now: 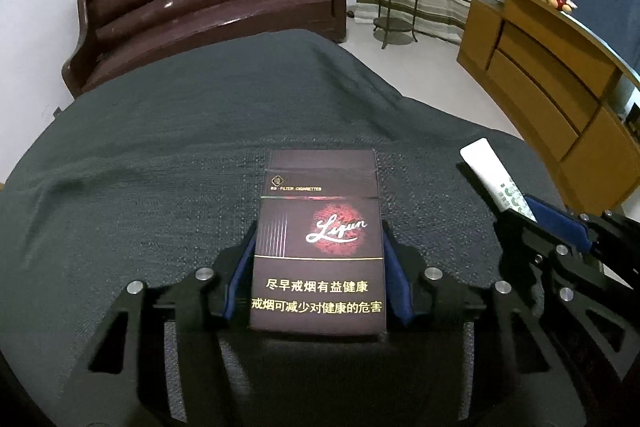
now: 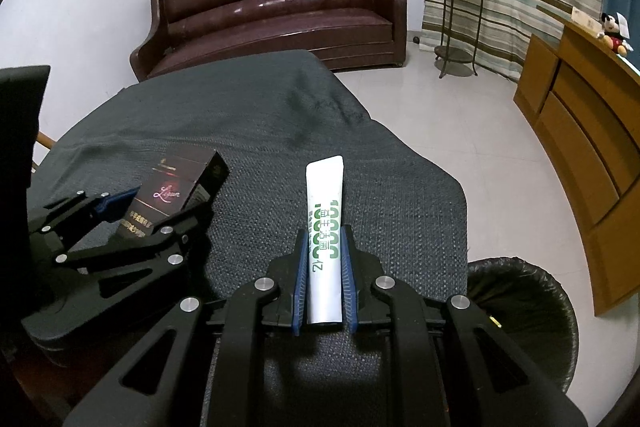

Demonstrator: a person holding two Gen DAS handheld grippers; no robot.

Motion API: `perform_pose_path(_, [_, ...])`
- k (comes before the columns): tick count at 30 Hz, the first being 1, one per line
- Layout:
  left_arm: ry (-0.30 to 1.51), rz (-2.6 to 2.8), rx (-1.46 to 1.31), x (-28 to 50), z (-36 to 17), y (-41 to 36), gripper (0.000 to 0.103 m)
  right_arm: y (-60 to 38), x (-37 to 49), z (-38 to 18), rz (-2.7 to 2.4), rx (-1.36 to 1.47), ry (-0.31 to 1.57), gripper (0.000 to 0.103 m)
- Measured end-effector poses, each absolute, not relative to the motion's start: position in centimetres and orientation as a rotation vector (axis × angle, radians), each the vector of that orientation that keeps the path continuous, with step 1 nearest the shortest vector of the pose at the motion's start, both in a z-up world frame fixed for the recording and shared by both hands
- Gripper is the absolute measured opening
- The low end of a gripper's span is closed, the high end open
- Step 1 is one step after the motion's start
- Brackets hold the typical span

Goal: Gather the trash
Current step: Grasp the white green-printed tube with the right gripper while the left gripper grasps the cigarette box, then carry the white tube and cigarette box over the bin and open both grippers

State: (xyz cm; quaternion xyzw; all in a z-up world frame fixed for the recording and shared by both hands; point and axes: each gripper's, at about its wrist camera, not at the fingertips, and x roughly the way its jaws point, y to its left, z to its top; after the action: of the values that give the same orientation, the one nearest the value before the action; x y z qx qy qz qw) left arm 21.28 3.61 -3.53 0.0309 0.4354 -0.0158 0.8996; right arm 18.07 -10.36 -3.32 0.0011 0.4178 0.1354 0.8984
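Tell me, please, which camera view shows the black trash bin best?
The right wrist view: the black trash bin stands on the floor beside the covered table, with its bag-lined rim visible at lower right. The left wrist view does not show the bin at all.

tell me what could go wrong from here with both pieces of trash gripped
1. The bin sits low at the table's right; the left hand-held gripper must carry the cigarette pack across the right hand-held gripper, so they might collide.
2. The white tube sticks out far and could swing or slip.
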Motion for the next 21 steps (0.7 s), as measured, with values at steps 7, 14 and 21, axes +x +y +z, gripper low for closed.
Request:
perform_pose_path(7, [0.869, -0.038, 0.089, 20.5, -3.4, 3.2, 0.054, -10.4, 18.0, -3.4, 0.279, 0.007, 0.861, 0.017])
perform_pose_path(14, [0.863, -0.047, 0.078, 19.3, -3.0, 3.1, 0.053, -10.9, 17.2, -3.0, 0.275, 0.018, 0.849, 0.017])
perform_pose_path(21, [0.846, -0.054, 0.06, 17.2, -2.2, 2.9, 0.053, -11.4, 15.9, -2.4, 0.271, 0.029, 0.832, 0.017])
